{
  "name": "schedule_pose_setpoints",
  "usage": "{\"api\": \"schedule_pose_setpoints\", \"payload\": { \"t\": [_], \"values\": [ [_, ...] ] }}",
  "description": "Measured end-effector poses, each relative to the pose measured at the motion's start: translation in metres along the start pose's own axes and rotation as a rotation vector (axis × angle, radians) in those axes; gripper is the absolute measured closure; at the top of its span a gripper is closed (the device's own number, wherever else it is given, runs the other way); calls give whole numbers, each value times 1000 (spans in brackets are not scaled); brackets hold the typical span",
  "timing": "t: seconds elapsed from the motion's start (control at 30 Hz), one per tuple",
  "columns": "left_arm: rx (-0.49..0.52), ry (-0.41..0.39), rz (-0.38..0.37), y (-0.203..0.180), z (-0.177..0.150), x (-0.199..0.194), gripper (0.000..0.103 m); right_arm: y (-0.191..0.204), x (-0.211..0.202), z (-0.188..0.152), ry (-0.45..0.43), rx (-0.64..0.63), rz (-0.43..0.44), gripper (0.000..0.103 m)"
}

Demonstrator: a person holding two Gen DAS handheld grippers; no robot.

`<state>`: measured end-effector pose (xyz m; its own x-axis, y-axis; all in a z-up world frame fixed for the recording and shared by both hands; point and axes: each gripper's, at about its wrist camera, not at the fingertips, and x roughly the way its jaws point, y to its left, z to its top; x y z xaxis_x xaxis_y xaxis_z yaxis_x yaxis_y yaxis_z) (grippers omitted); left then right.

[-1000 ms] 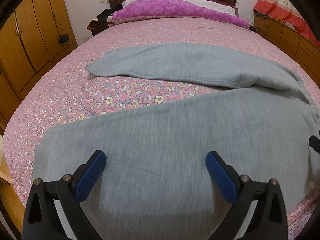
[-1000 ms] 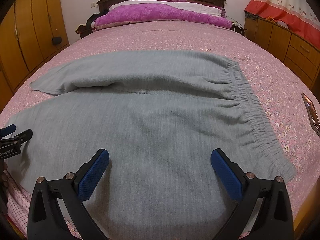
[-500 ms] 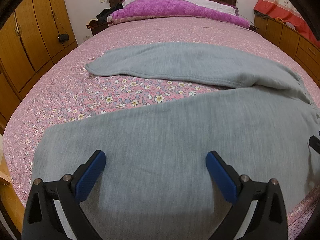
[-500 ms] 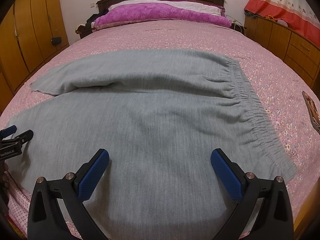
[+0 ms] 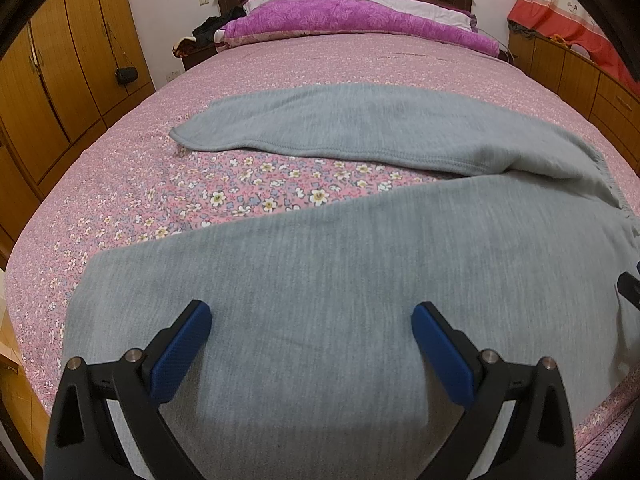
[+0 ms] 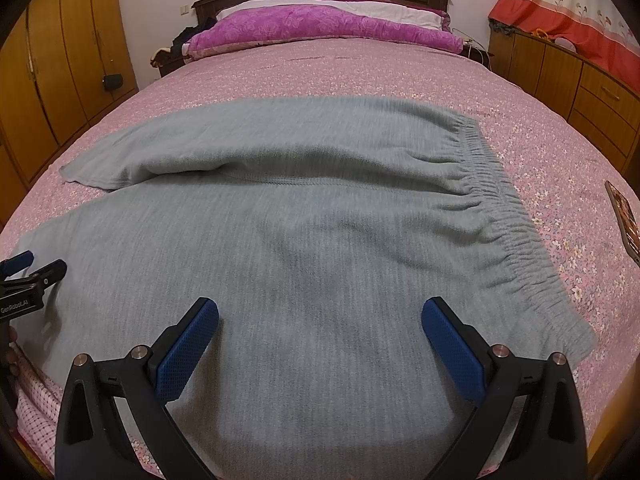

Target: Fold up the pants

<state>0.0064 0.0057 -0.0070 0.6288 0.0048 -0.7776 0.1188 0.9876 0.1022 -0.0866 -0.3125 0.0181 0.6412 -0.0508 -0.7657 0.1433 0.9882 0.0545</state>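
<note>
Grey knit pants [image 5: 360, 264] [image 6: 320, 240] lie spread flat on the pink floral bed [image 5: 120, 208], legs pointing left and the elastic waistband [image 6: 516, 232] at the right. The two legs splay apart, with bedspread showing between them in the left wrist view. My left gripper [image 5: 312, 336] hovers open over the near leg, close to its cuff. My right gripper [image 6: 320, 340] hovers open over the hip area near the waistband. Neither holds cloth. The left gripper's tip [image 6: 24, 272] shows at the left edge of the right wrist view.
Purple pillows [image 5: 352, 20] and a dark headboard stand at the far end. Wooden wardrobes [image 5: 48, 80] line the left, drawers [image 6: 592, 96] the right. A flat phone-like object [image 6: 624, 220] lies on the bed right of the waistband. Checked cloth [image 6: 32, 408] hangs at the near edge.
Both grippers have drifted slightly; the views shift a little, the right one nudging up and left. The pants have not moved and both grippers stay open.
</note>
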Motion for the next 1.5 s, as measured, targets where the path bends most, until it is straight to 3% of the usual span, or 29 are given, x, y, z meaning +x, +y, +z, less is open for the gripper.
{"api": "schedule_pose_setpoints", "payload": {
  "t": [0.53,0.87,1.3,1.5],
  "values": [
    [0,3,-5,1,-1,1,0,0,0,0,-2,3,4,4],
    [2,27,-26,8,10,-2,1,-7,-4,6,10,36,58,4],
    [81,-8,-74,1,63,-17,0,-17,-17,33,6,24,101,4],
    [116,16,-85,-6,94,-6,0,-30,-17,55,11,17,91,4]
  ]
}}
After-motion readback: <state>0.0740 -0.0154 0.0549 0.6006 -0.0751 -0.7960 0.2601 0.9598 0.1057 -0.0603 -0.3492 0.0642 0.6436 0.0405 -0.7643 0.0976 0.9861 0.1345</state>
